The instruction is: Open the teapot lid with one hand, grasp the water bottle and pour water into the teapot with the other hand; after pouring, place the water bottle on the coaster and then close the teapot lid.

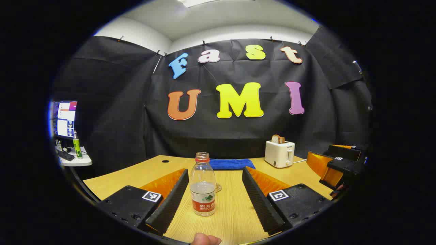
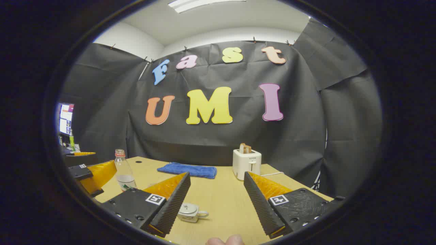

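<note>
Your left gripper [image 1: 216,199] and right gripper [image 2: 217,200] are showing ridged fingers, orange flanks, screwed housings and square black-and-white marker tags

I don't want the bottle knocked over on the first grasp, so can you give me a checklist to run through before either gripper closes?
1. Left gripper open wide enough for the water bottle: ok, a finger stands apart on each side of it.
2. Water bottle upright on the table: ok.
3. Bottle uncapped for pouring: ok, no cap on its neck.
4. Right gripper open and lined up on the teapot: not ok, open, but the teapot sits low beside its one finger, off centre.
5. Teapot lid off: not ok, it looks closed.
6. Coaster free behind the bottle: ok.
</note>
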Tool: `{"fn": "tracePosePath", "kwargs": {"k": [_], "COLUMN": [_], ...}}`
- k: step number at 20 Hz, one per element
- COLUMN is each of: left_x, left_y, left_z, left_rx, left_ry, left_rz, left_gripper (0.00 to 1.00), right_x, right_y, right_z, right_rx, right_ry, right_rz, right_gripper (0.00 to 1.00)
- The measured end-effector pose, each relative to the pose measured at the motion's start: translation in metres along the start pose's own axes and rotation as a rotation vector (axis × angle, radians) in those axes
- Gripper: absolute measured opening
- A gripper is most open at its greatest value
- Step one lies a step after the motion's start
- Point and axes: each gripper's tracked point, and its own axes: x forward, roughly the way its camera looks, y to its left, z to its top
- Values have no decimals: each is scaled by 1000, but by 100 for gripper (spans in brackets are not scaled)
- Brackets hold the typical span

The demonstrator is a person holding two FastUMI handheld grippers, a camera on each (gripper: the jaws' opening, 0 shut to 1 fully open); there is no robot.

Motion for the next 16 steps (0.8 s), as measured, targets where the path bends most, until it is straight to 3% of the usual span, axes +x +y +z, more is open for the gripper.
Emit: {"fn": "tracePosePath", "kwargs": {"k": [8, 16], "left_x": [4, 6], "left_y": [0, 8], "left_z": [-8, -11], "left_rx": [4, -4], "left_ry": [28, 42], "left_rz": [-7, 7], "left_gripper": [99, 99], "right_x": [5, 6], "right_y": [4, 4], "right_z": [-4, -4], "right_rx": [-6, 3], "right_ry": [17, 19], "right_rz": [20, 10], "right_gripper": [97, 95]}}
